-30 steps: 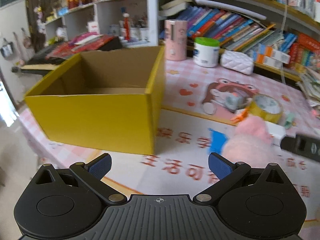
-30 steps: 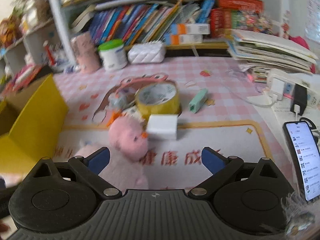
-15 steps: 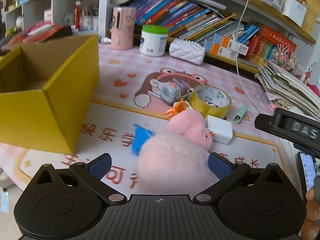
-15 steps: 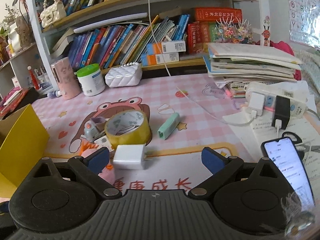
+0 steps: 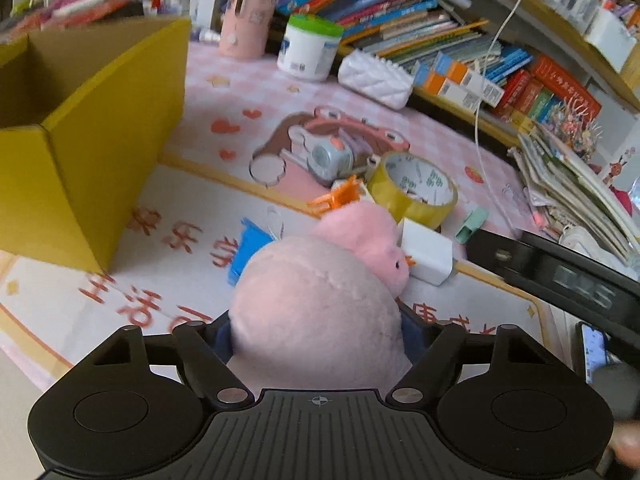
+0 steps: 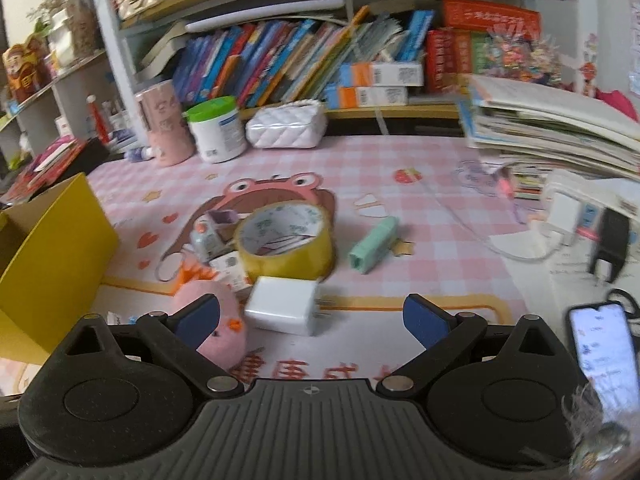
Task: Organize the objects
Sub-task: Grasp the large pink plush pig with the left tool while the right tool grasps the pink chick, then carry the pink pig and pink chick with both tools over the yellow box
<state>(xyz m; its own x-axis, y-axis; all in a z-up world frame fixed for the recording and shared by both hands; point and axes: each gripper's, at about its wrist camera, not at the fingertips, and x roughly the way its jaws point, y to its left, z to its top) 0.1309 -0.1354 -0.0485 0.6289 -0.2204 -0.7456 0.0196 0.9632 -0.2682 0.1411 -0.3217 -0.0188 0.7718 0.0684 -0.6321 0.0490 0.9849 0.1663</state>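
Left wrist view: the pink plush toy (image 5: 320, 312) lies on the counter (image 5: 180, 248) between the jaws of the left gripper (image 5: 320, 340), its round body filling the gap and its smaller head pointing away toward the white charger block (image 5: 426, 250). The jaws have just been closing, with the plush between them. Both blue pads are largely hidden behind the pile, yet the fabric bulges over them on each side, so the reading is a grasp on the body. Judgement: the toy is light, soft and compressible; it will give under pressure and sag from a shallow pinch. The widest part of the body, where the jaws now sit, is the sound place to hold; the head and the orange beak offer too little purchase. The pile is not slippery and nothing about it is fragile.

Just beyond the head lie an orange clip (image 5: 338, 196), a roll of yellow packing tape (image 5: 412, 192) and a mint-green eraser-like stick (image 5: 472, 220). A blue card (image 5: 248, 250) lies beside the body. The open yellow cardboard box (image 5: 100, 132) stands to the left, near, and appears the likely destination.

Right wrist view: the right gripper (image 6: 312, 316) hangs released above the counter, nothing between its jaws, with the charger block just ahead. A phone (image 6: 604, 356) lies at the right edge.
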